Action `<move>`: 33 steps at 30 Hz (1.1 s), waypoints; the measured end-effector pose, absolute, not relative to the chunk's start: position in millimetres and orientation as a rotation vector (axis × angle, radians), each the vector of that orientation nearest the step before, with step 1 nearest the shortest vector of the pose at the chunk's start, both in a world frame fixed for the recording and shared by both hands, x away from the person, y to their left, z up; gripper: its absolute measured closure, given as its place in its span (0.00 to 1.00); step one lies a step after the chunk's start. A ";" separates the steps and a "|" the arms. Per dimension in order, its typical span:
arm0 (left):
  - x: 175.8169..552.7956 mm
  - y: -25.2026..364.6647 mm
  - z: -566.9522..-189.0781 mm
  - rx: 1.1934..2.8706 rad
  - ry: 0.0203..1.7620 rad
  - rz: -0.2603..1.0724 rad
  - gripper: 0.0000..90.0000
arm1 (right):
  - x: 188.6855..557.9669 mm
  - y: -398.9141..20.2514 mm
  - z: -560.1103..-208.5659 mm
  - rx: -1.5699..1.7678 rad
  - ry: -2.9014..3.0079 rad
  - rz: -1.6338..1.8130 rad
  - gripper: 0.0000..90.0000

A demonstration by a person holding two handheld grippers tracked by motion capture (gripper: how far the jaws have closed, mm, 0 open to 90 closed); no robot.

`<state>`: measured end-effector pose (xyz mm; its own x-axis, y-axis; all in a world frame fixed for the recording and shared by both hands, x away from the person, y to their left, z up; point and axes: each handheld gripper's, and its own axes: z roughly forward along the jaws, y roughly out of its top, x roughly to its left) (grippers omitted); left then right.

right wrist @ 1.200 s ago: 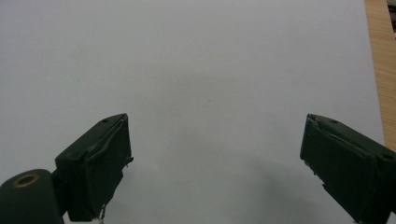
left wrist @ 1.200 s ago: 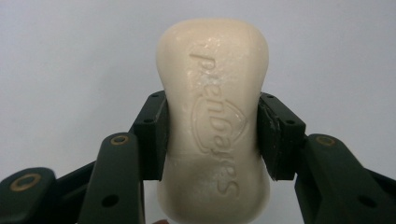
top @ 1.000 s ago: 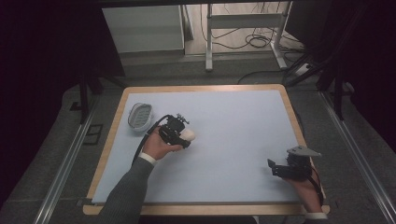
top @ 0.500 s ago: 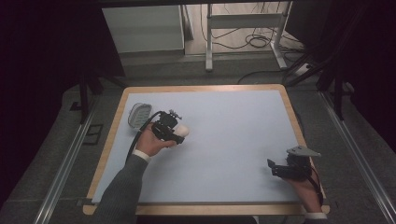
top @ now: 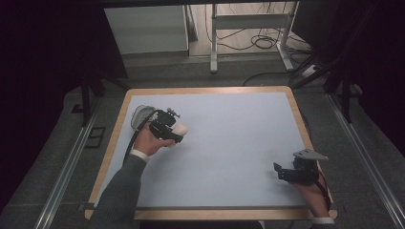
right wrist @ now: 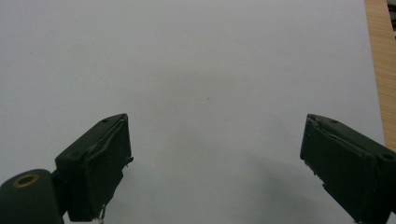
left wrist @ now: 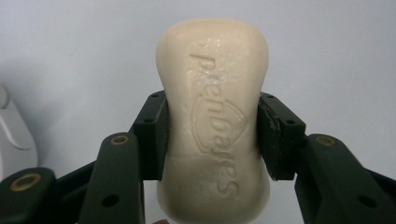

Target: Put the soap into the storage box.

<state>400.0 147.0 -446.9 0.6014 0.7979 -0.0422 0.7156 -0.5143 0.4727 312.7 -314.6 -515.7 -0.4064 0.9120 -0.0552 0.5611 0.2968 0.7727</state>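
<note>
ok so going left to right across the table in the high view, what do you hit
grey oval dish at the left edge → left tongs clamped on a cream bar of soap → bare stretch of pale blue tabletop → right tongs, standing open

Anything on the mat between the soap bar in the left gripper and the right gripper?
No. In the high view, only bare blue mat separates the soap bar from the right gripper.
</note>
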 end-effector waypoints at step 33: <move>413.6 191.5 -435.9 2.338 1.323 0.287 0.55 | 311.4 -315.4 -512.6 1.311 2.069 0.946 0.10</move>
